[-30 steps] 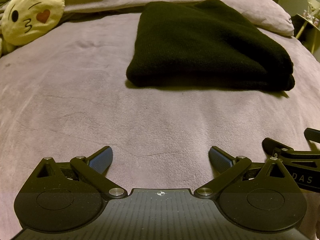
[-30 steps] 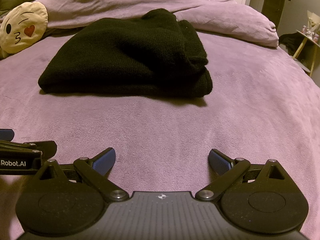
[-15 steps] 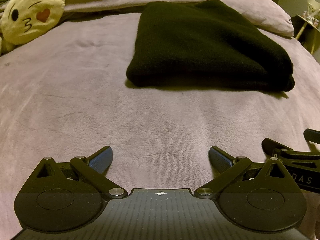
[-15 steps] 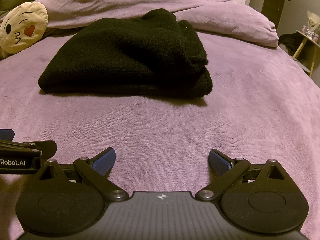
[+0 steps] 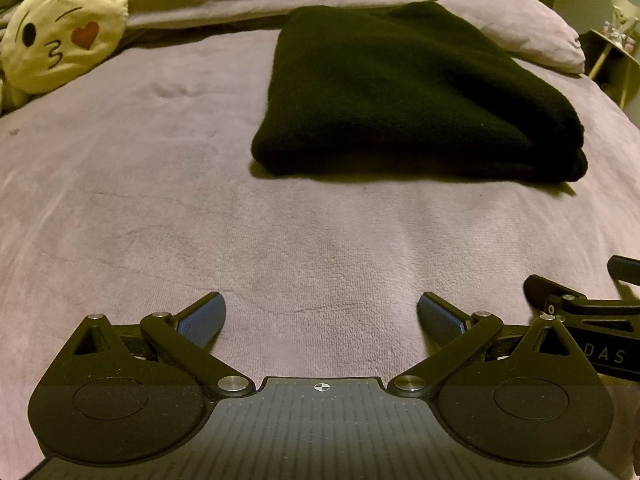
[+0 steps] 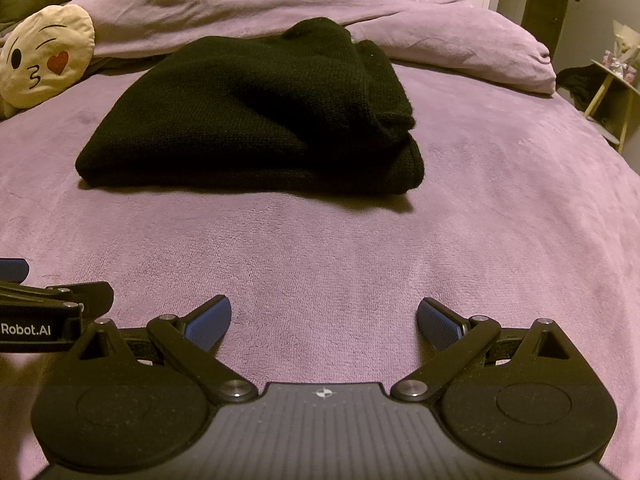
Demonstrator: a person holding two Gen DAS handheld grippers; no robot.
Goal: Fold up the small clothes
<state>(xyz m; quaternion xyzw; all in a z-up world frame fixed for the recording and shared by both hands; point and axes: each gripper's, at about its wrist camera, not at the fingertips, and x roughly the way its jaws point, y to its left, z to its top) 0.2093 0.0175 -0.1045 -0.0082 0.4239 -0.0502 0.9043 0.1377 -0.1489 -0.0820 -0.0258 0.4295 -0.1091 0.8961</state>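
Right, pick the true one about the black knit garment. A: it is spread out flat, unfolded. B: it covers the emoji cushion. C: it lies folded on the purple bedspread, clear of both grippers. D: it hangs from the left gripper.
C: the black knit garment lies folded on the purple bedspread, while the left gripper and right gripper sit open short of it.

White lettering "Robot.AI" on the left gripper [image 6: 24, 330] at 9 o'clock; "DAS" on the right gripper [image 5: 604, 354] at 3 o'clock.
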